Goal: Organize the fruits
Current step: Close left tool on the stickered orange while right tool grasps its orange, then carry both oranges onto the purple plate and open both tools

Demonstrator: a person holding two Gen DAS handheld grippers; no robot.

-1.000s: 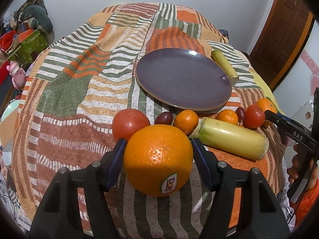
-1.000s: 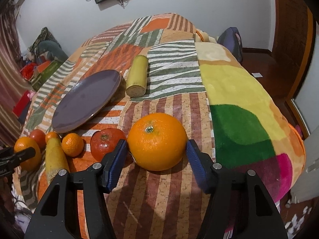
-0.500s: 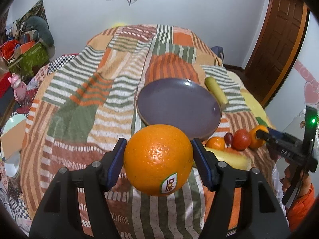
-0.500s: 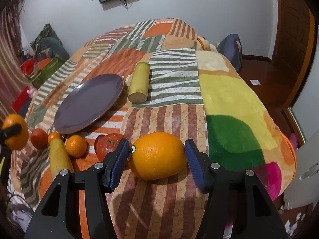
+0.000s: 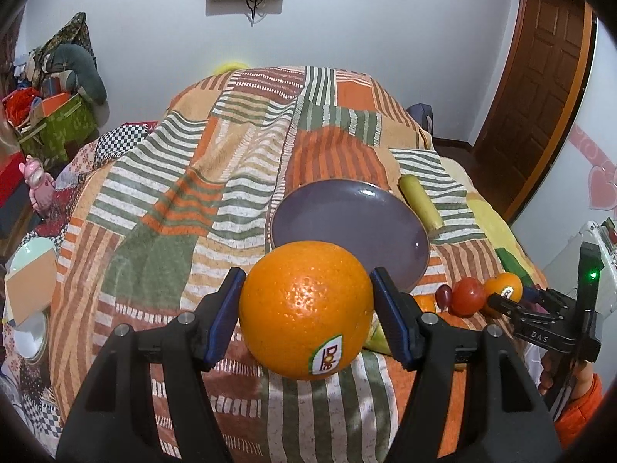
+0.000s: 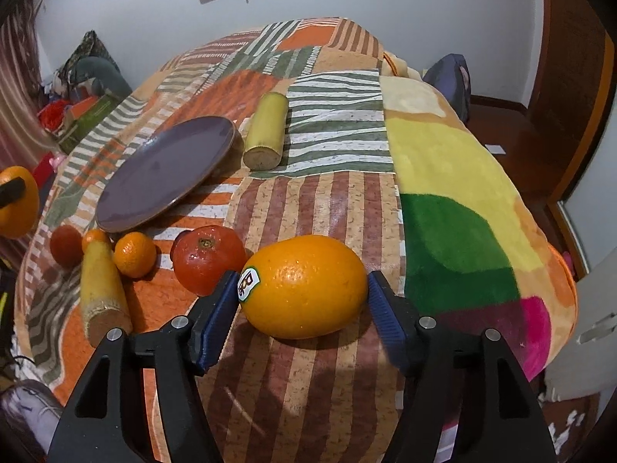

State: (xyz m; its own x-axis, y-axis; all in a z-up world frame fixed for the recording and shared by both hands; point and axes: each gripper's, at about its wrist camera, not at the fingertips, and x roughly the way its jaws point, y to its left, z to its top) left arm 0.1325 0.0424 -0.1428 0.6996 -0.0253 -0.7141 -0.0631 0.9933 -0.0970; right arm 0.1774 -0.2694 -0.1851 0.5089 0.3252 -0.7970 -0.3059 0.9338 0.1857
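Your left gripper (image 5: 306,310) pinches one orange (image 5: 304,308), raised above the bedspread (image 5: 162,208); right gripper (image 6: 302,301) clamps another orange (image 6: 304,285). Transport step: next, lower both onto the purple plate (image 6: 166,171)

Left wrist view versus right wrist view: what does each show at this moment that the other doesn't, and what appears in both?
Only the left wrist view shows the left gripper clamped on its stickered orange, a dark grape and the right gripper from the side.

Only the right wrist view shows the right gripper's fingers around the second orange, which casts a shadow on the blanket; contact is unclear. It also shows the small mandarin.

Both show the purple plate and the far yellow cylinder.
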